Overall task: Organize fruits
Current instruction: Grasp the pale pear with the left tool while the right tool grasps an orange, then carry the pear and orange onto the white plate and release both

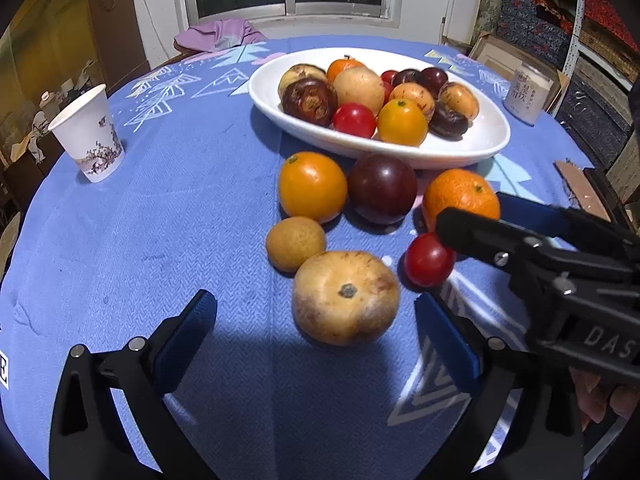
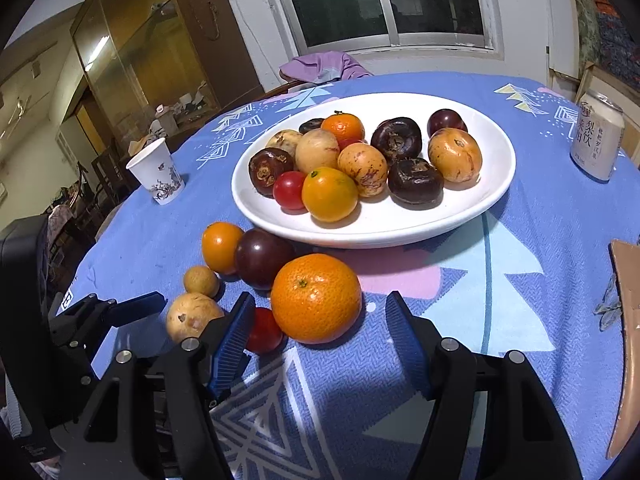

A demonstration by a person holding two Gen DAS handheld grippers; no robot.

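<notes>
A white oval plate (image 1: 472, 151) (image 2: 360, 236) holds several fruits. In front of it on the blue cloth lie a yellow tomato (image 1: 312, 186), a dark plum (image 1: 382, 188), a mandarin (image 1: 460, 194) (image 2: 316, 298), a small tan longan (image 1: 295, 243), a red cherry tomato (image 1: 428, 260) and a big tan fruit (image 1: 346, 298) (image 2: 192, 318). My left gripper (image 1: 316, 320) is open wide, its fingers on either side of the tan fruit and clear of it. My right gripper (image 2: 319, 306) (image 1: 470, 212) straddles the mandarin with small gaps at both pads.
At the left stands a paper cup (image 1: 90, 136) (image 2: 158, 176); a white drink can (image 1: 528, 94) (image 2: 598, 142) is at the far right. A purple cloth (image 1: 224, 34) lies at the table's back edge. A brown board (image 2: 628, 320) lies at the right edge.
</notes>
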